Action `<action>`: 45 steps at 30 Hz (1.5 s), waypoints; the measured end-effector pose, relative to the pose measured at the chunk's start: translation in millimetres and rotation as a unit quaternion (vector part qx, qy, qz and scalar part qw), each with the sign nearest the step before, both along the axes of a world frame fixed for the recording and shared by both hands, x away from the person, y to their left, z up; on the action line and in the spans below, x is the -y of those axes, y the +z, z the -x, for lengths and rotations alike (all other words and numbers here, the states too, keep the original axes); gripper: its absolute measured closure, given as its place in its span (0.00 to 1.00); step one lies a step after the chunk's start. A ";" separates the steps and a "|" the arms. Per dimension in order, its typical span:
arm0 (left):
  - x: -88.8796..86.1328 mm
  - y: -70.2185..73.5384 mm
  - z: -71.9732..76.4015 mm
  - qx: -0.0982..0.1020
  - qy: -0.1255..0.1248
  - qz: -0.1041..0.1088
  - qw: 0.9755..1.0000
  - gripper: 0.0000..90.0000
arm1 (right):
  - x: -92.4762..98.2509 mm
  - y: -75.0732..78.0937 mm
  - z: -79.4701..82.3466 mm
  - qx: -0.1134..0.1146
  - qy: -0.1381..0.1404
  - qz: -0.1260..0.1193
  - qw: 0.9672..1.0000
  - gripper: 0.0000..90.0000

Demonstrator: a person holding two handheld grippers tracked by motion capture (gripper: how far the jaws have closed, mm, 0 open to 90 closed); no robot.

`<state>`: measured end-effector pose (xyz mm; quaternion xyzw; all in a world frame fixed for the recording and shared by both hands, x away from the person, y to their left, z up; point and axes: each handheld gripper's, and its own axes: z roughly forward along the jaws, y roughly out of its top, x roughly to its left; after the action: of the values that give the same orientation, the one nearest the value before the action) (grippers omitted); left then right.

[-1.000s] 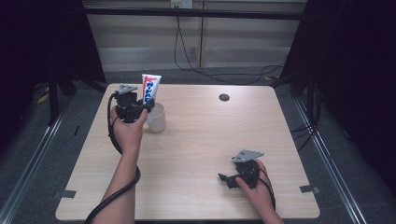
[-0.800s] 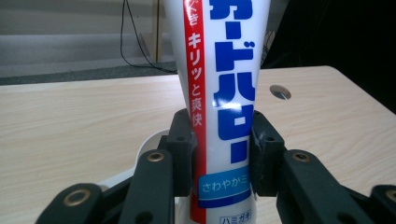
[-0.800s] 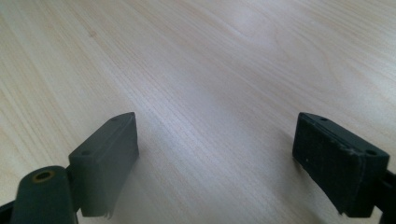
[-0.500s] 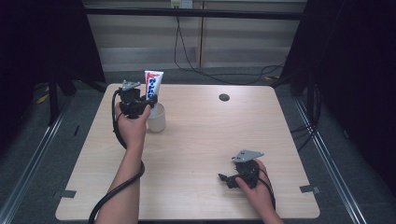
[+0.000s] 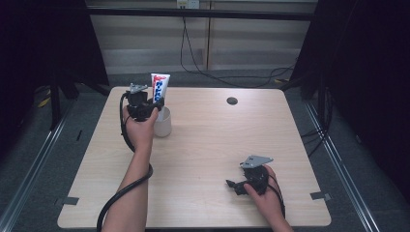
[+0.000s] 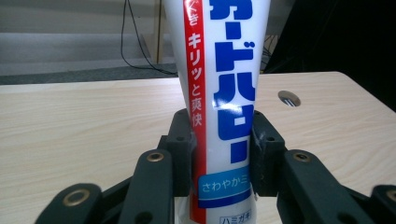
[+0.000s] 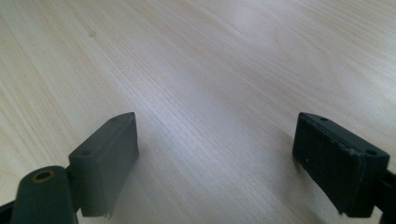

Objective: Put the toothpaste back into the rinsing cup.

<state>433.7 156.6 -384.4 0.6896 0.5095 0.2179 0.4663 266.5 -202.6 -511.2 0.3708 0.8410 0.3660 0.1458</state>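
1. The left tongs (image 5: 153,105) are squeezing a white toothpaste tube (image 5: 160,87) with blue and red writing on it. In the left gripper view, the two black pads (image 6: 180,158) are pressing on both sides of the tube (image 6: 219,107), low down on its body.

2. The tube is standing straight up between the left tongs, and most of it is sticking up above them. It is probably being held this way so its bottom end can go into the white cup (image 5: 163,123).

3. The cup is sitting on the worktop (image 5: 208,140) just under and right beside the left tongs. The bottom of the tube is pointing down at the cup's mouth. It is hard to tell if the tube is touching the cup yet.

4. The grip is low on the tube, so the tall top part could lean over if the tongs let go too soon.

5. The right tongs (image 5: 233,183) are resting on the worktop, well apart from the tube and the cup. In the right gripper view, the tongs (image 7: 229,163) are spread wide, with nothing but bare wood (image 7: 210,70) between them. This hand seems to be waiting, keeping out of the way.

6. A small dark round hole (image 5: 232,101) is sitting in the worktop, far off from both tongs.
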 end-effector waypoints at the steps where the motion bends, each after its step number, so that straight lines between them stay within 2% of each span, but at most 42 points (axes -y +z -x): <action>1: 0.3 0.5 -1.7 0.000 0.001 0.000 1.000 0.74 | 0.0 0.0 0.0 0.000 0.000 0.000 1.000 0.16; 8: 2.1 -1.3 -10.0 0.005 0.003 -0.001 1.000 0.74 | 0.0 0.0 0.0 0.000 0.000 0.000 1.000 0.16; 15: 5.1 -11.8 -17.0 0.015 0.004 -0.006 1.000 0.74 | 0.0 0.0 0.0 0.000 0.000 0.000 1.000 0.16; 20: 5.9 -19.3 -20.4 0.009 0.008 -0.006 1.000 0.73 | 0.0 0.0 0.0 0.000 0.000 0.000 1.000 0.16; 32: 9.5 -28.0 -23.6 0.009 0.008 -0.017 1.000 0.73 | -0.1 0.0 0.2 0.000 0.000 0.000 1.000 0.16; 45: 7.8 -38.7 -22.7 0.005 0.013 -0.010 1.000 0.72 | 0.0 0.0 0.1 0.000 0.000 0.000 1.000 0.16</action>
<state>456.4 148.8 -423.1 0.6866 0.5138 0.2327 0.4587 266.4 -202.6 -511.2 0.3705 0.8411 0.3659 0.1461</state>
